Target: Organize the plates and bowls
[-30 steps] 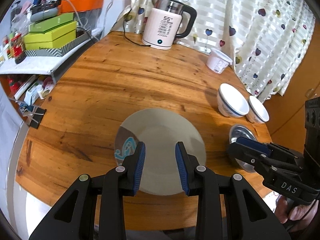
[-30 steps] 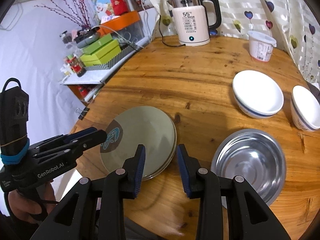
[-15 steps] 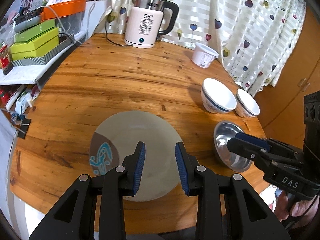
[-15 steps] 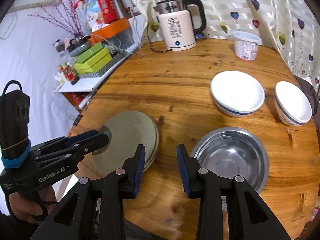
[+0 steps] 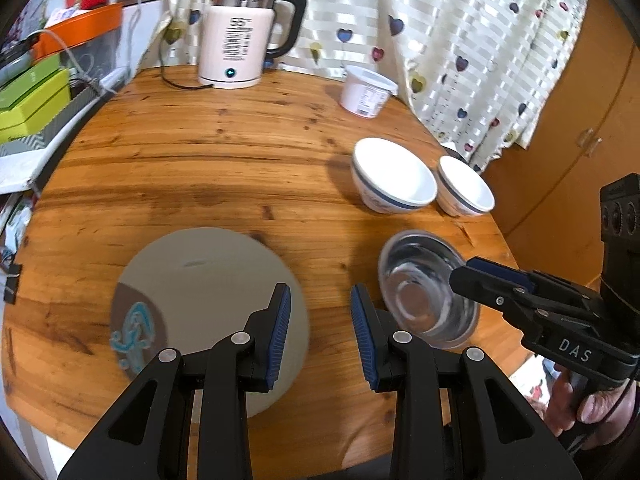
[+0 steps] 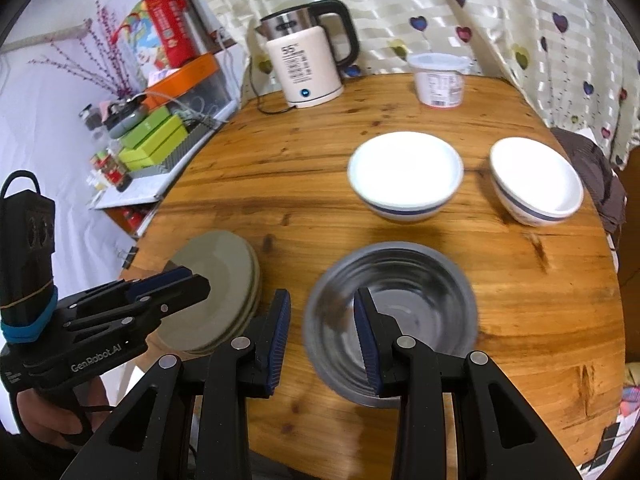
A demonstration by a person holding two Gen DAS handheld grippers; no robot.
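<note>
Nothing is held: the left gripper (image 5: 320, 328) and right gripper (image 6: 322, 334) are narrowly parted, empty. The steel bowl (image 6: 394, 320), beside the stacked plates (image 6: 216, 292) on the counter (image 6: 520, 300), is judged the next target; wider jaws are needed.

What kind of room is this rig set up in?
Probably a home dining or kitchen corner: a round wooden table with an electric kettle, white bowls, and heart-print curtains behind.

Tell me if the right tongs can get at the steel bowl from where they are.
Probably yes. The right tongs hang open and empty over the steel bowl's near rim, nothing lies in the bowl or between, and the left tongs stay over the plates.
</note>
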